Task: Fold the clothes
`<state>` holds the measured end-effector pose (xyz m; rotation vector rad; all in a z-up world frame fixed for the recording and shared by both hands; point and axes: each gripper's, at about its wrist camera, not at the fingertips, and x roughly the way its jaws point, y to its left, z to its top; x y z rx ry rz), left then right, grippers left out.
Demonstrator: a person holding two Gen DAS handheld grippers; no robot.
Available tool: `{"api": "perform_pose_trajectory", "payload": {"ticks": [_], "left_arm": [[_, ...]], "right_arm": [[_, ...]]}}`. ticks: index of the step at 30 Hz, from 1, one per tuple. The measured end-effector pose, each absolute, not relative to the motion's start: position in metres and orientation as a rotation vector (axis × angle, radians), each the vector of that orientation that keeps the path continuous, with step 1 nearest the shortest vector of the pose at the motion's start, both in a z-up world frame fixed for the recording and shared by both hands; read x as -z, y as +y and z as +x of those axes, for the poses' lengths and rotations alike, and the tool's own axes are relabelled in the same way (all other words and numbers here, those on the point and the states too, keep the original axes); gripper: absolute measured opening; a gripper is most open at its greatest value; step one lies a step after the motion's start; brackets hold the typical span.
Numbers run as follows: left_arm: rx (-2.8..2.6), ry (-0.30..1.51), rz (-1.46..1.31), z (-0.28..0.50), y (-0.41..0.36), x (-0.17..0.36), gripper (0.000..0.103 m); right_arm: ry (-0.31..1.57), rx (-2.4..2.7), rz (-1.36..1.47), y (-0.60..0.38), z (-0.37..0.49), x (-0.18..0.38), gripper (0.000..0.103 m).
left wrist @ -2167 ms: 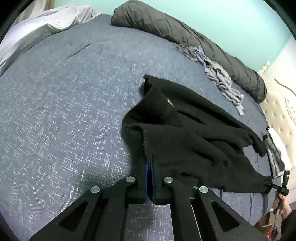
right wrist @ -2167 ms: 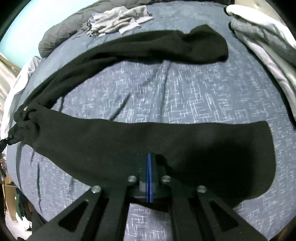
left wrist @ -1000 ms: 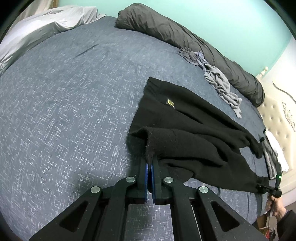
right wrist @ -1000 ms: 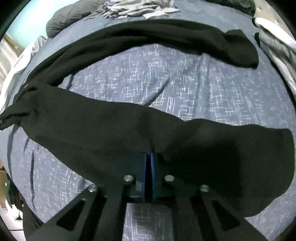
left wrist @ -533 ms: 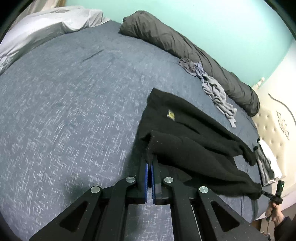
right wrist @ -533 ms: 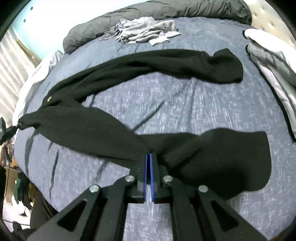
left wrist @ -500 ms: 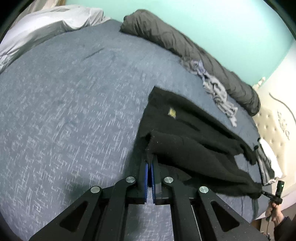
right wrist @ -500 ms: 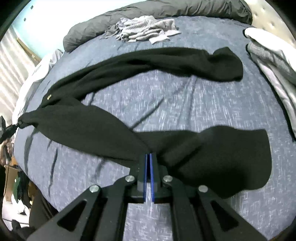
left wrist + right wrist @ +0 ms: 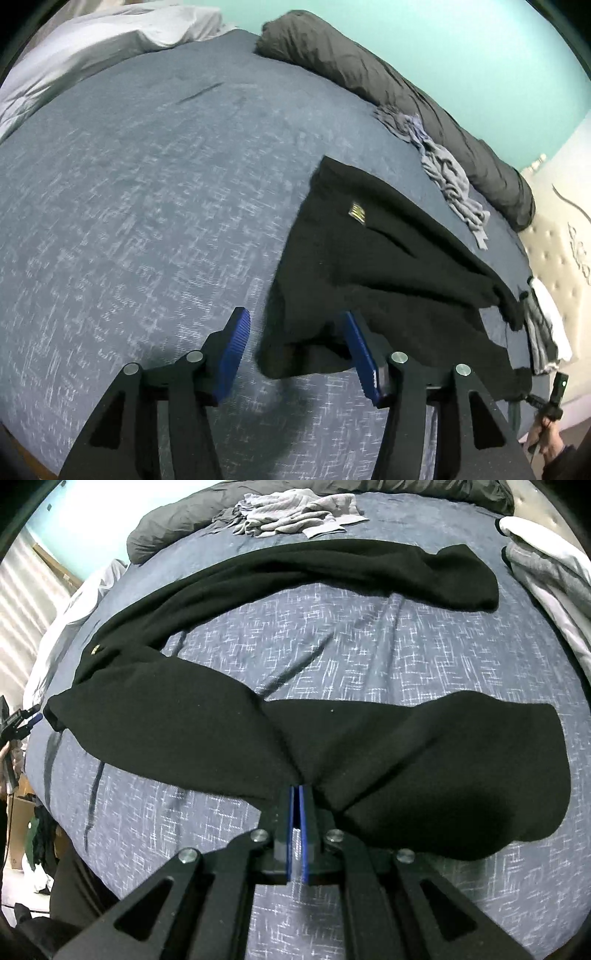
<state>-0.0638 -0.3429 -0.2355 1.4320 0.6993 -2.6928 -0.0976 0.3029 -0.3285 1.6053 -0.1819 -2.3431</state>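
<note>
Left gripper (image 9: 295, 332) spread wide, gripping nothing, its blue pads either side of a corner of the black trousers (image 9: 376, 266), which lie across the blue bedspread (image 9: 147, 184). Right gripper (image 9: 296, 794) pinched tight on the trousers' fabric where the two legs meet

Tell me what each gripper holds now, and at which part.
The right gripper pinches the black trousers at the near edge. The left gripper is open, holding nothing.

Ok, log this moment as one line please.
left hand-held gripper: open, beside black trousers | right hand-held gripper: shut on black trousers | trousers spread on blue bedspread
</note>
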Motion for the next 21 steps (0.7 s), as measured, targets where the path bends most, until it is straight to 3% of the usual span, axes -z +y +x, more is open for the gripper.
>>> {"api": "perform_pose_trajectory", "payload": {"ticks": [8,10,12,15,21], "left_arm": [[2.657,0.785,1.515,-0.087,-0.338,0.254,0.057],[2.65,0.838,1.522,-0.087,-0.339,0.258,0.05],[2.649,0.842,1.526,-0.086,-0.338,0.259,0.018],[2.67,0.835,1.511,-0.079,-0.338,0.254,0.009],[2.744,0.826,1.437,-0.058,-0.345,0.231,0.005]], "right_arm": [[-0.201,2.345,1.592,0.306,-0.097,0.324,0.003],[-0.206,2.346,1.585,0.307,-0.097,0.321,0.003],[-0.213,2.349,1.577,0.308,-0.097,0.319,0.003],[-0.217,2.352,1.563,0.309,-0.097,0.315,0.003],[-0.222,2.359,1.533,0.309,-0.096,0.304,0.003]]}}
